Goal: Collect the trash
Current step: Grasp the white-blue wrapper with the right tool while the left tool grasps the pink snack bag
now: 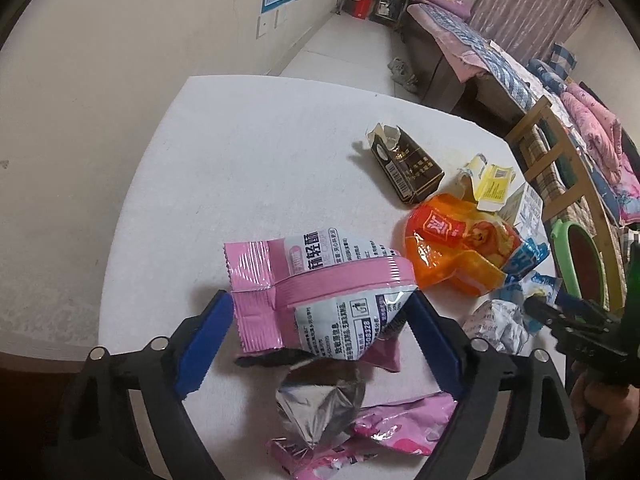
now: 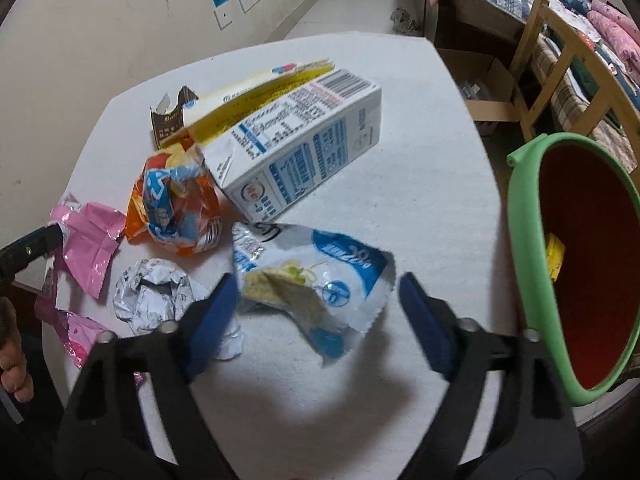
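On the white table [image 1: 240,168], a pink-and-white snack wrapper [image 1: 328,280] lies between the blue pads of my left gripper [image 1: 320,298], which is open around it. My right gripper [image 2: 318,280] is open around a blue-and-white wrapper [image 2: 312,276]; its left pad is at the wrapper's edge and the right pad stands apart. Around them lie an orange wrapper [image 1: 452,244], a brown carton [image 1: 408,168], a white-and-blue milk carton [image 2: 312,148], a crumpled silver wrapper [image 2: 148,296] and a foil wrapper [image 1: 320,404]. A green-rimmed red bin [image 2: 524,240] stands at the table's right edge.
A yellow scrap [image 2: 556,256] lies inside the bin. A wooden chair [image 2: 560,40] and a cardboard box [image 2: 480,80] on the floor stand beyond the table's right side, with a bed behind. A wall runs along the left. A person's hand [image 2: 12,360] shows at the left edge.
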`<action>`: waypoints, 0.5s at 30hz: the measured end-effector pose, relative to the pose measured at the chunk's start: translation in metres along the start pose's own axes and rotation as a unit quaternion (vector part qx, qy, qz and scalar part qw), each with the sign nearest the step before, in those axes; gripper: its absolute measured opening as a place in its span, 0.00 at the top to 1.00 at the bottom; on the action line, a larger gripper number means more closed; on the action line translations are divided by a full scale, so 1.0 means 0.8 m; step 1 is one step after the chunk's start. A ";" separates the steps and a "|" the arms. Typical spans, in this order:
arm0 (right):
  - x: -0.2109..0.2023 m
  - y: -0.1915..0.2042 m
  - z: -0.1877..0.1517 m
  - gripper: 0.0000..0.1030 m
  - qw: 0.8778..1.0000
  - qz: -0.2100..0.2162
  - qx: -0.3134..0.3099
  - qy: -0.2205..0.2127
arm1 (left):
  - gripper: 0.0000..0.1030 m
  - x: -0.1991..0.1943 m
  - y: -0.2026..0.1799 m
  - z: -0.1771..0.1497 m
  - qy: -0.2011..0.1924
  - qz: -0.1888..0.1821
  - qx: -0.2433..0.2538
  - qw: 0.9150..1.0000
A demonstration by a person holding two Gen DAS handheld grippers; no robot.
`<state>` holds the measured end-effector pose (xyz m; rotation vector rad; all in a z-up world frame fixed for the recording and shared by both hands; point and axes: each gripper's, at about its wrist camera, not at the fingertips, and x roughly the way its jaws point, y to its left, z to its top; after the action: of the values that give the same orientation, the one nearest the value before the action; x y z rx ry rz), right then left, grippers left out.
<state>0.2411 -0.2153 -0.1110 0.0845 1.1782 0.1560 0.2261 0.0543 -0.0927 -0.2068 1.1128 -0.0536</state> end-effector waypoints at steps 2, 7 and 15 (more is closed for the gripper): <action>0.001 0.001 -0.001 0.33 1.000 0.007 0.000 0.002 | 0.23 0.000 0.001 0.000 0.000 -0.005 0.000 1.000; -0.002 0.004 -0.003 0.39 1.000 0.011 -0.001 0.000 | 0.32 -0.002 0.004 -0.002 -0.004 -0.019 -0.006 1.000; -0.010 0.010 -0.003 0.59 1.000 0.019 -0.005 -0.004 | 0.73 -0.010 0.001 -0.001 -0.008 -0.043 -0.010 0.999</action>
<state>0.2351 -0.2090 -0.1032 0.0993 1.1673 0.1942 0.2216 0.0563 -0.0861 -0.2730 1.0885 -0.1181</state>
